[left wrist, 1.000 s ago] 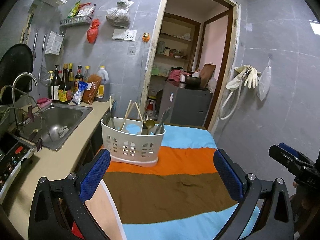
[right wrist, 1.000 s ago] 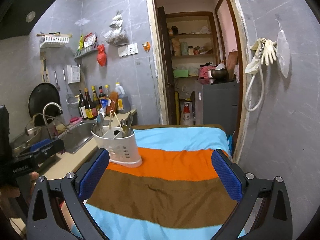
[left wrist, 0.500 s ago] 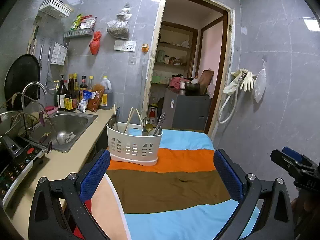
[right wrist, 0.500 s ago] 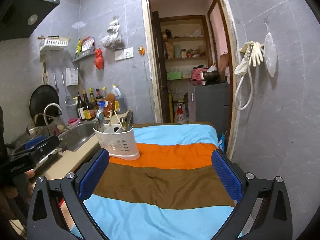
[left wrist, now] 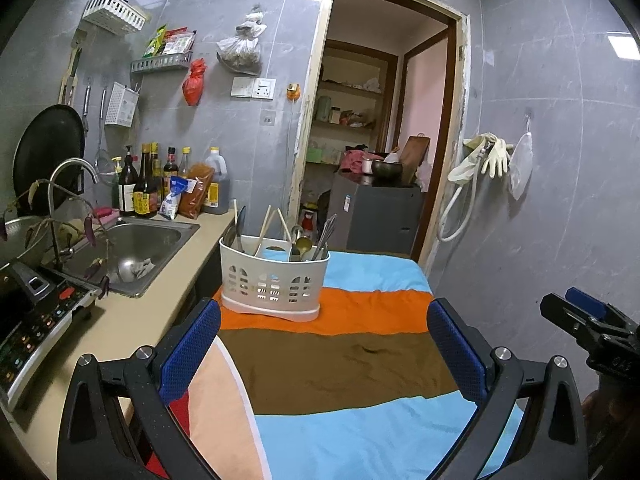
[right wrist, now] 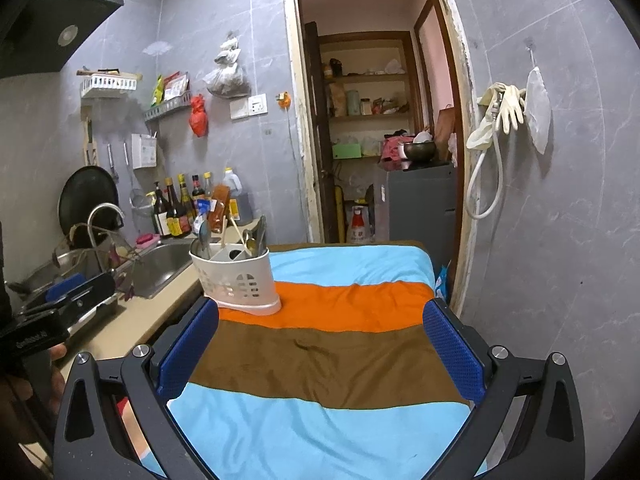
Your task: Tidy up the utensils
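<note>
Left wrist view: left gripper [left wrist: 324, 350] spread wide, blue pads [left wrist: 190, 350] apart, holding nothing, hovering over the striped cloth [left wrist: 340, 360]. Right wrist view: right gripper [right wrist: 320, 348] likewise wide open and empty above the same cloth; neither touches anything. Each gripper also shows at the edge of the other's view. White perforated utensil caddy [left wrist: 274, 280] stands upright on the orange stripe, at the cloth's left side next to the counter [left wrist: 132, 320], well ahead of both grippers. Caddy has compartments; holds chopsticks [left wrist: 266, 224], spoons [left wrist: 302, 244] and dark-handled utensils, all standing upright, handles or bowls poking above the rim. Which compartment each sits in cannot be told. Steel sink [left wrist: 140, 244] lies left of the caddy.
</note>
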Available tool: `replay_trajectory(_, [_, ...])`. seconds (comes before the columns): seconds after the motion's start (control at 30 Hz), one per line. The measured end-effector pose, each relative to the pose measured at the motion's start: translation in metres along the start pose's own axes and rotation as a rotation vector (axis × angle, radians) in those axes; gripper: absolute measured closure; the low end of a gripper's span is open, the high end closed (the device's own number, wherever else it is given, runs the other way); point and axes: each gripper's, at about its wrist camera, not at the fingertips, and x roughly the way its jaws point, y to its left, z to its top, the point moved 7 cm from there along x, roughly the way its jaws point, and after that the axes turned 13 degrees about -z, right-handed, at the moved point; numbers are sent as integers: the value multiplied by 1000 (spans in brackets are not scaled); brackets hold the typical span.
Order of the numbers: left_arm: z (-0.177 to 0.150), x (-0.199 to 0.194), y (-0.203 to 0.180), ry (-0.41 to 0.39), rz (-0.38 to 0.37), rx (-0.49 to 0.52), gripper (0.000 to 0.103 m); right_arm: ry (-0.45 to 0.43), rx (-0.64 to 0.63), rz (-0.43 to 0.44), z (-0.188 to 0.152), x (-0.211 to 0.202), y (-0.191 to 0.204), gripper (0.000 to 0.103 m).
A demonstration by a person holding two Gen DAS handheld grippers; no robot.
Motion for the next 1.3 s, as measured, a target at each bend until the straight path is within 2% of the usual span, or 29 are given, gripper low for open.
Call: replay_trajectory(1.3, [-7,5,3,26,18,-3,2,12,-6,17,-5,6,2,0])
